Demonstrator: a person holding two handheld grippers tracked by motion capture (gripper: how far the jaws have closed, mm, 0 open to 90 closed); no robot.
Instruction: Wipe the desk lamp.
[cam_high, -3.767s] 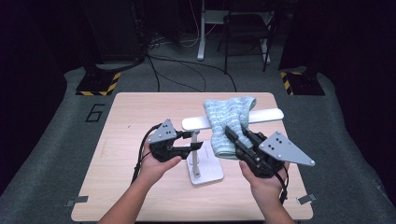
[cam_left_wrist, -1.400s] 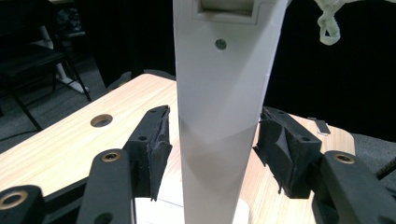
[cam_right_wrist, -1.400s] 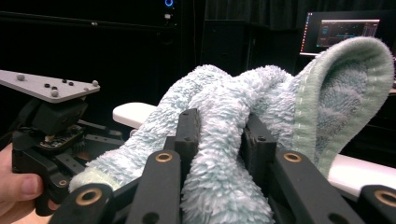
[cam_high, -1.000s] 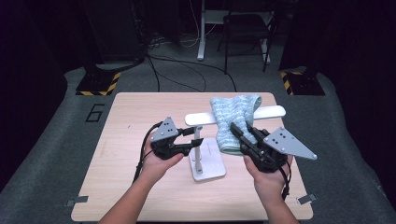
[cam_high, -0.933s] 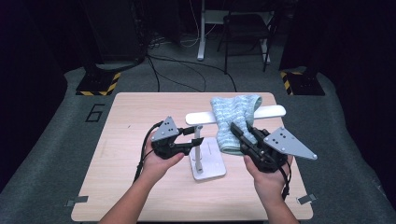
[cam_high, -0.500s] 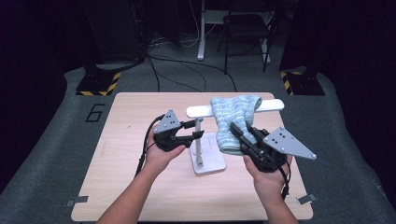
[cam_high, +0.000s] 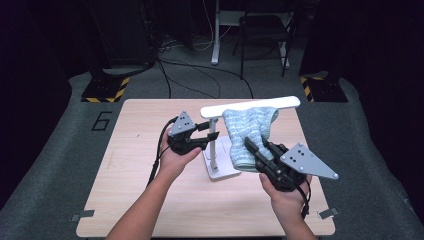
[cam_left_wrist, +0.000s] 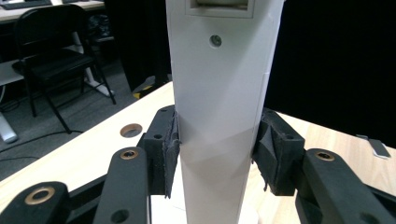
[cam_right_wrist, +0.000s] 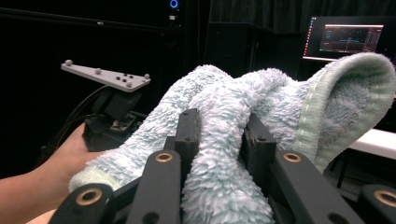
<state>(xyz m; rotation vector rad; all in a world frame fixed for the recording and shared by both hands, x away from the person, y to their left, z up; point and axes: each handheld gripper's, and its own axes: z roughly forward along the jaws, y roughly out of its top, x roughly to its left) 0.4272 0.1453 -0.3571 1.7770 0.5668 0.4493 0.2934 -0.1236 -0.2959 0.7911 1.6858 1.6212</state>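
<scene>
on the wooden tabletop (cam_high: 125, 200) a white rack stands a little toward the far edge of the middle, with a flat square base (cam_high: 222, 172), an upright post (cam_high: 213, 145) and a long white crossbar (cam_high: 250, 105) running along near the far edge toward the far right corner. a pale blue fluffy towel (cam_high: 247, 137) is draped over the crossbar and hangs down on the near side, its lower end just beside the base.

the left gripper (cam_high: 205, 134) comes at the post from the left side of the tabletop, held level in the person's left hand (cam_high: 175, 157). in the left gripper view its two black jaws stand on either side of the white post (cam_left_wrist: 219, 116), the pads pressed against its flanks, so the gripper is clamped on the post partway up.

the right gripper (cam_high: 257, 150) is held in the right hand (cam_high: 287, 202) toward the near right part of the tabletop and points toward the far left, into the hanging towel. in the right gripper view its jaws are closed around a bunched fold of the towel (cam_right_wrist: 224, 154), the pile bulging up between and around them, while the rest of the cloth rises away to the crossbar. beyond the towel in that view the left gripper's grey plate (cam_right_wrist: 105, 77) and the hand under it show.
</scene>
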